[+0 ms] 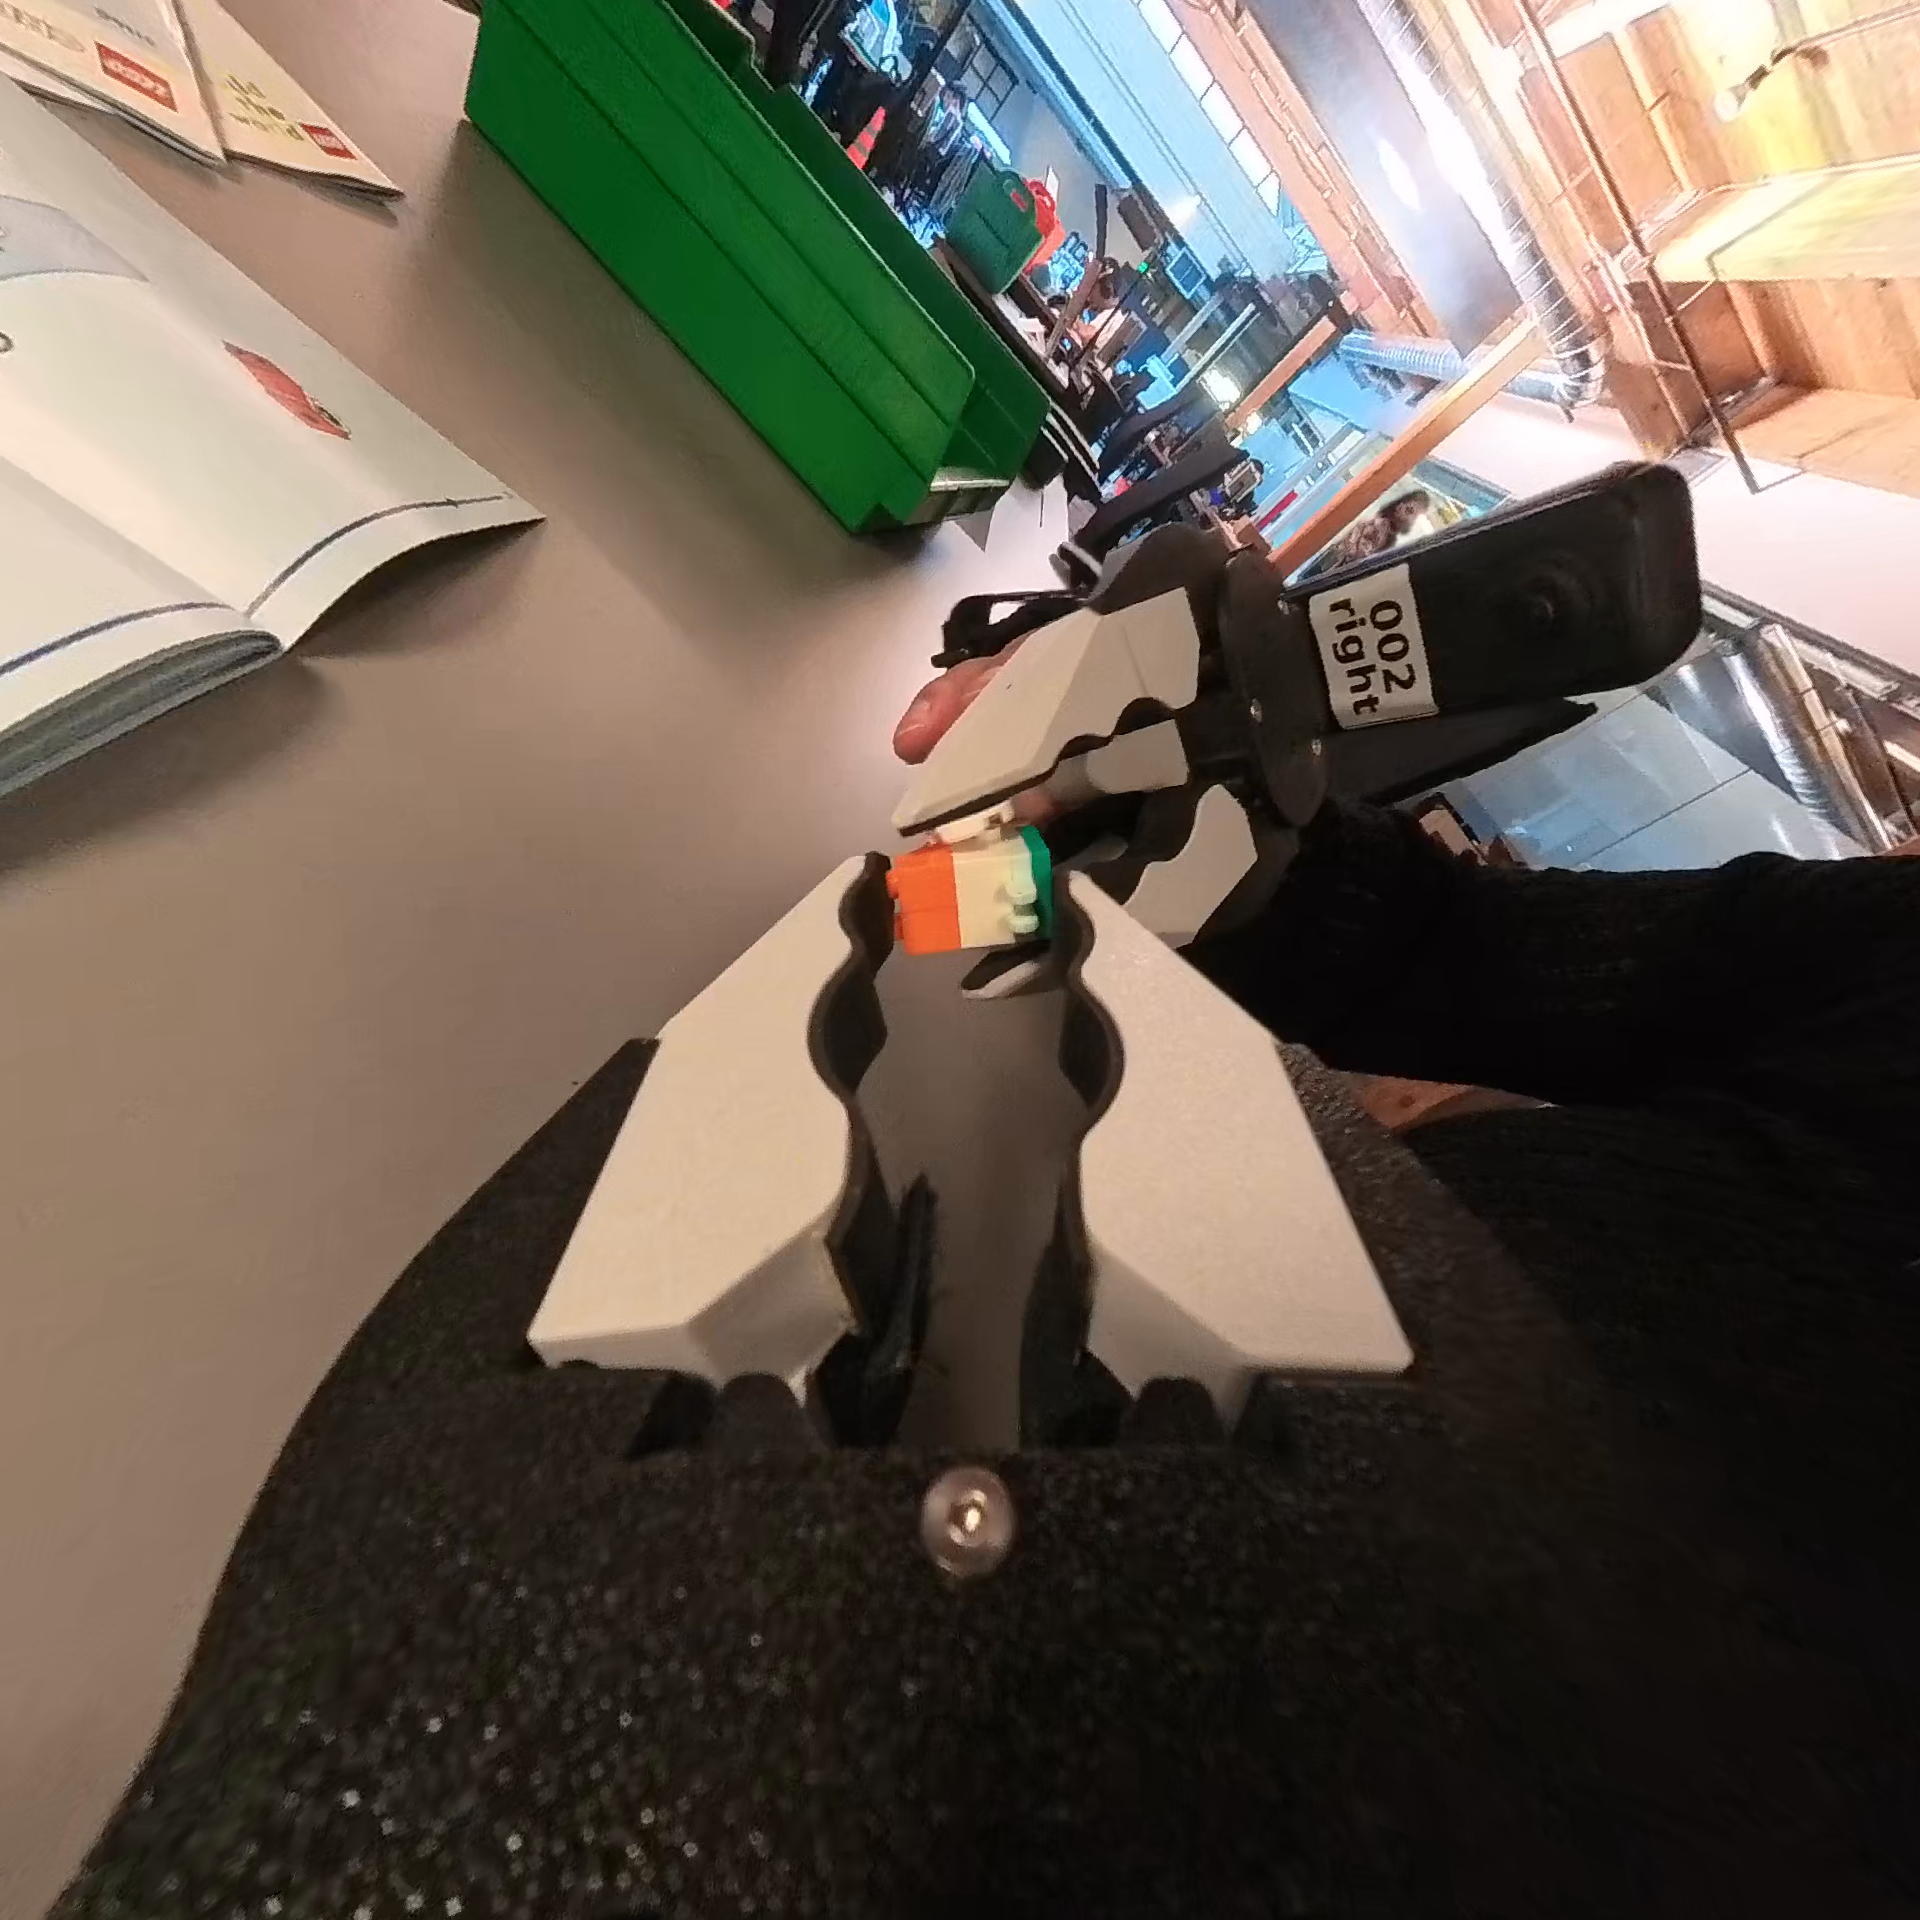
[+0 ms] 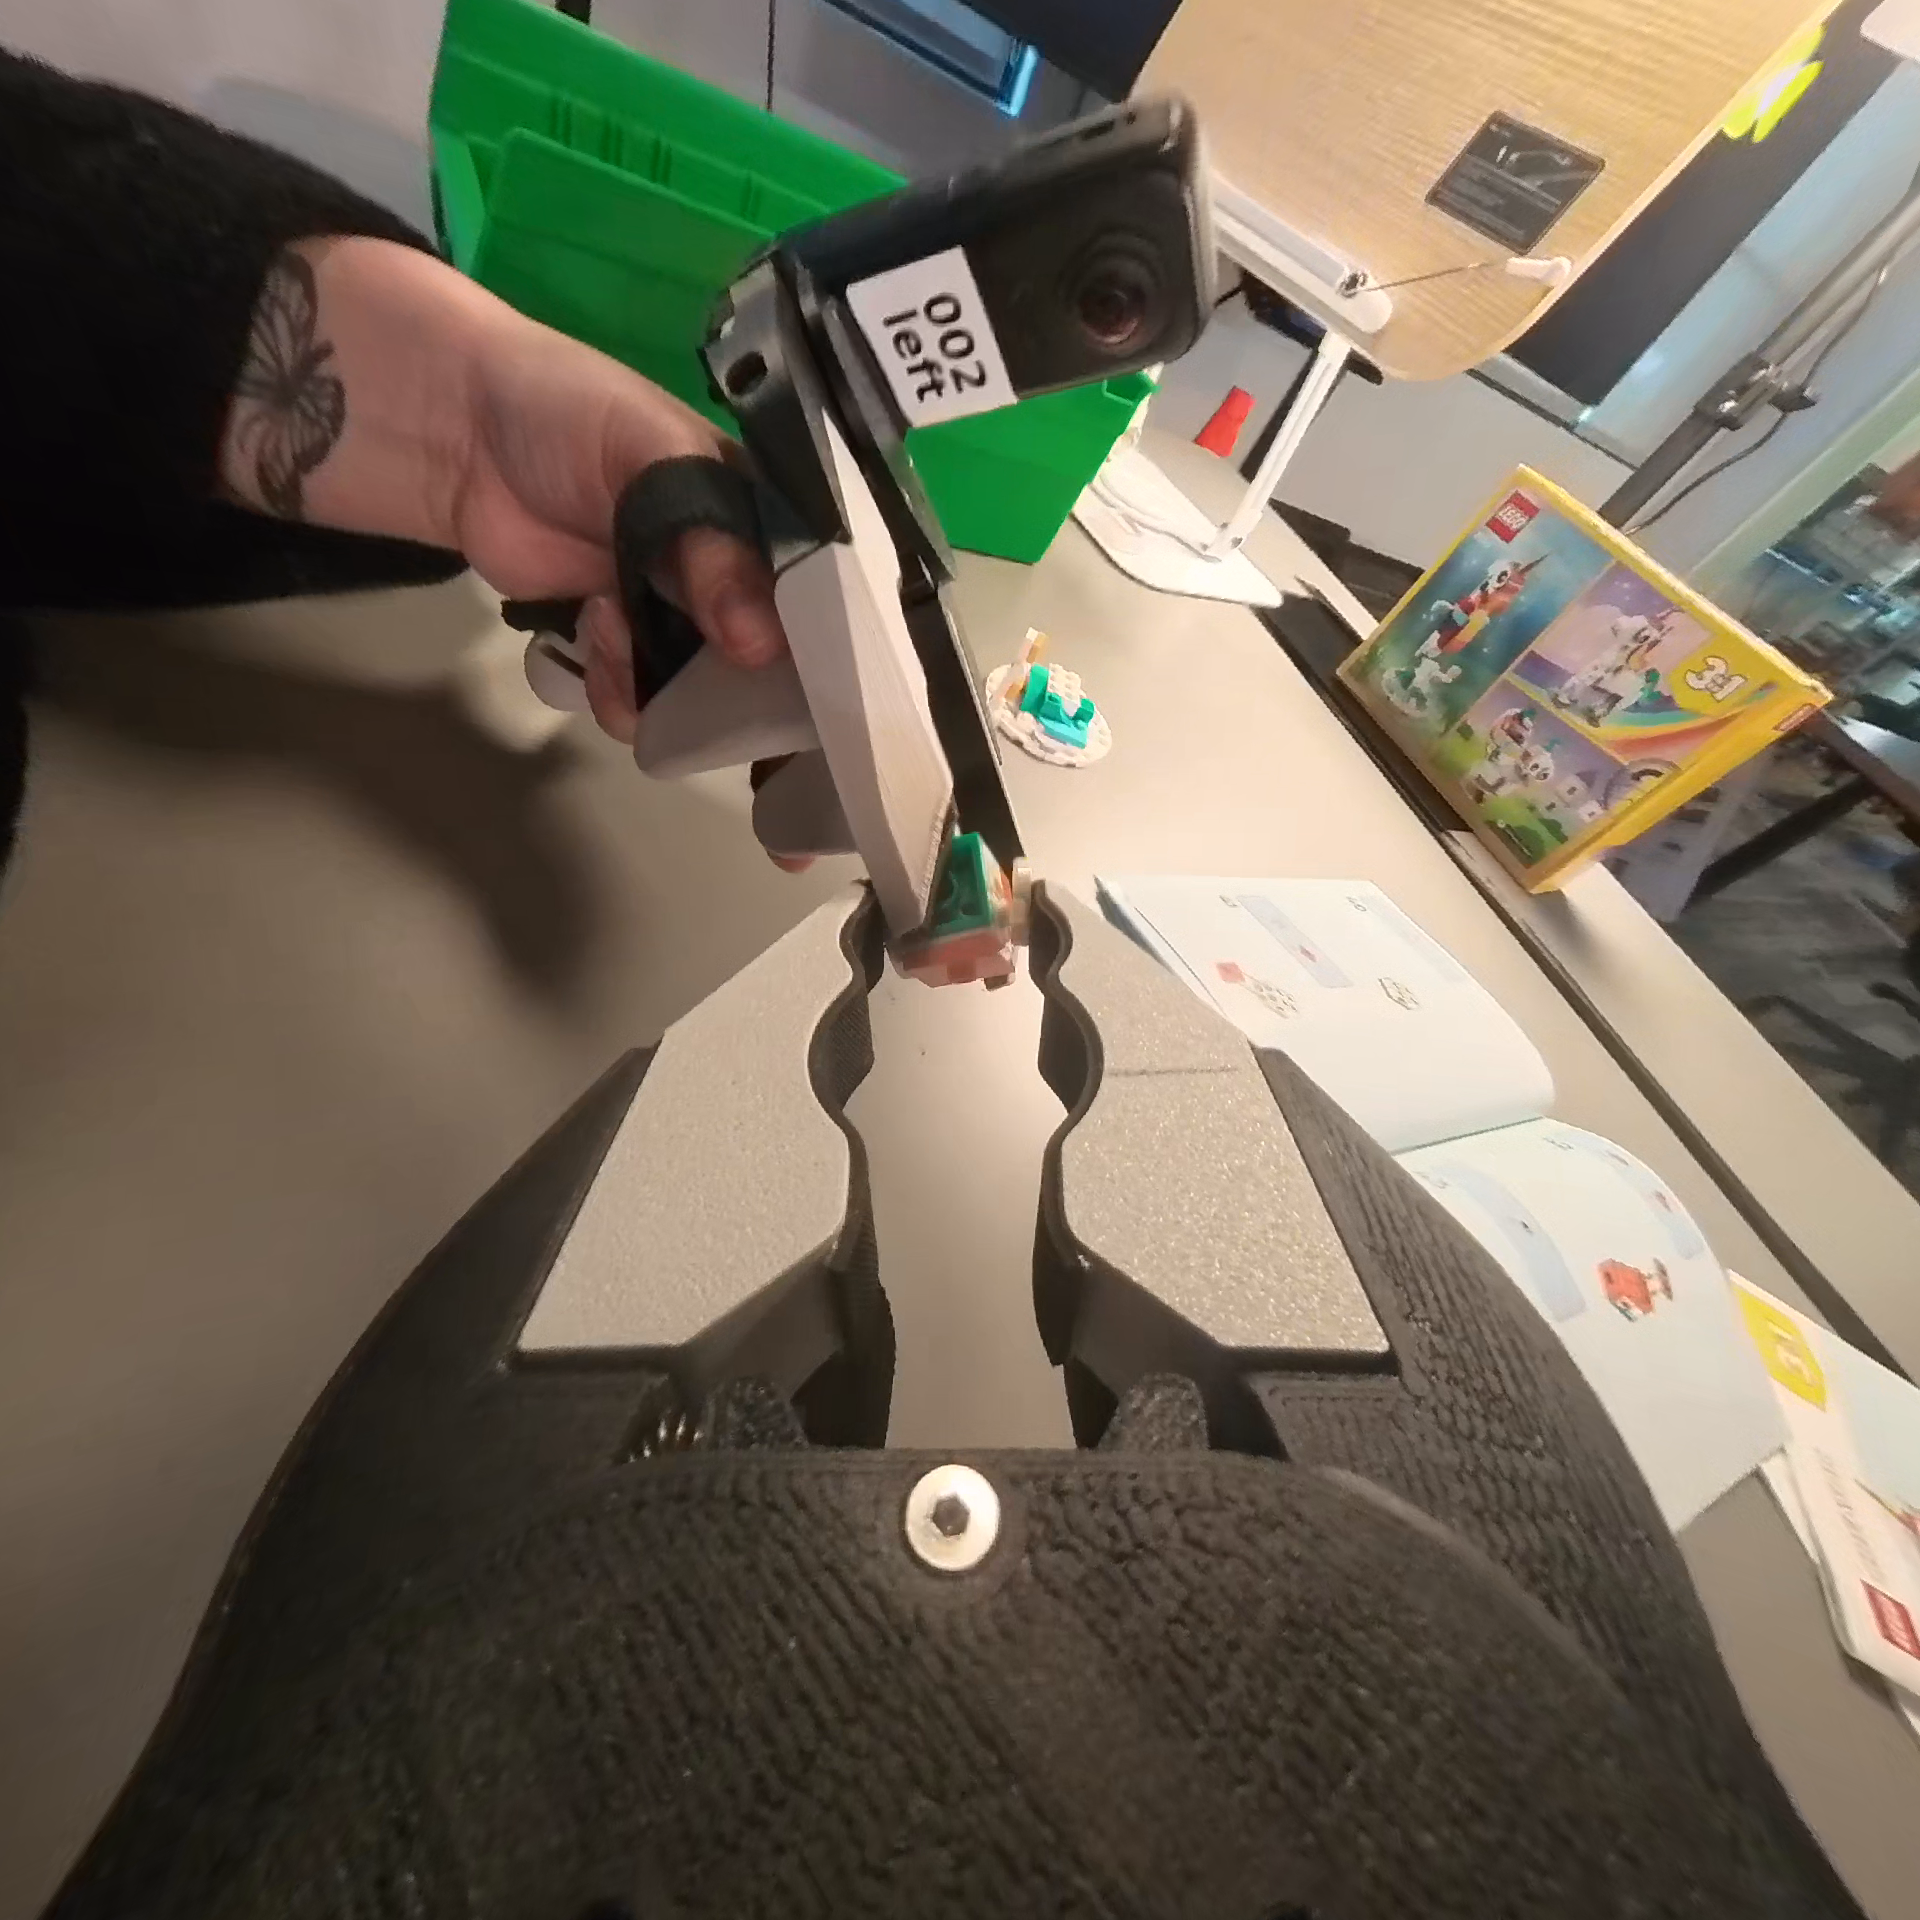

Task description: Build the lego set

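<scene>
Orange, white and green bricks form a small lego assembly (image 1: 966,899) held in mid-air above the grey table (image 1: 520,779), at the spot where the two grippers meet. The left gripper (image 1: 961,914) clamps the assembly between its grey fingertips, orange end against one finger and green end toward the other; in the right wrist view the same block (image 2: 961,920) sits pinched at the end of that gripper's long fingers. The right gripper (image 2: 951,930) comes in across it, its fingers set around the assembly from the sides. In the left wrist view its tips (image 1: 971,821) close on a small white piece (image 1: 977,828) sitting on the assembly's upper face; whether that grip is firm or only touching is hard to tell.

A hand (image 2: 499,457) with a dark sleeve holds the left gripper's handle, one finger through a black loop.

On the table, an open instruction booklet (image 2: 1351,1029) lies to the right, with further leaflets (image 2: 1860,1538) near the edge. A yellow lego box (image 2: 1590,686) stands at the far side. Between it and the grippers rests a small white and teal build (image 2: 1049,707) on a round white plate. Green plastic bins (image 2: 644,197) stand behind.
</scene>
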`<state>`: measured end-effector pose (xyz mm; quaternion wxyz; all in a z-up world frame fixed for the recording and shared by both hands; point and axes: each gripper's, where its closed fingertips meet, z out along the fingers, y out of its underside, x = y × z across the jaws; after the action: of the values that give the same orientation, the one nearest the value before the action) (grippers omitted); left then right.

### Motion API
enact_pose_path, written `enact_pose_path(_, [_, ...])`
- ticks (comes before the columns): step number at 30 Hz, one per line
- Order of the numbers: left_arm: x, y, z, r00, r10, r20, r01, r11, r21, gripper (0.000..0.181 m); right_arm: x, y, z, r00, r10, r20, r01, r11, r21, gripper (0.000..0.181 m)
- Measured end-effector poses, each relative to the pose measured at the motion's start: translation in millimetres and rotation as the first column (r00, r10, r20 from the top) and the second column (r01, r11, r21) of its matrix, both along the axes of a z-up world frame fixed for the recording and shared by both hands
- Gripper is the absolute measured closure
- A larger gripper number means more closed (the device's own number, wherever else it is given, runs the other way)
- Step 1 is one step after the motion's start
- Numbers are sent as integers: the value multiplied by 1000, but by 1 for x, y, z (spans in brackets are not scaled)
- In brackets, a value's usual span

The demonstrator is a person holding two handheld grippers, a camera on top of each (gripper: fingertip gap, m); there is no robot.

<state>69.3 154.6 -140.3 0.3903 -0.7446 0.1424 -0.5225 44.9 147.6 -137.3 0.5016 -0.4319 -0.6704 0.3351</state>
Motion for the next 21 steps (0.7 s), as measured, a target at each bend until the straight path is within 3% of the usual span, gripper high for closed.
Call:
enact_pose_path(1, [0,0,0,1000,-1,2,1,1000,-2,153,0,0,0,1000,1,-3,-1,1000,5,156])
enact_pose_path(21, [4,-5,1,999,-37,23,37,999,8,153,4,-5,2,997,61,40,-65,992,112,156])
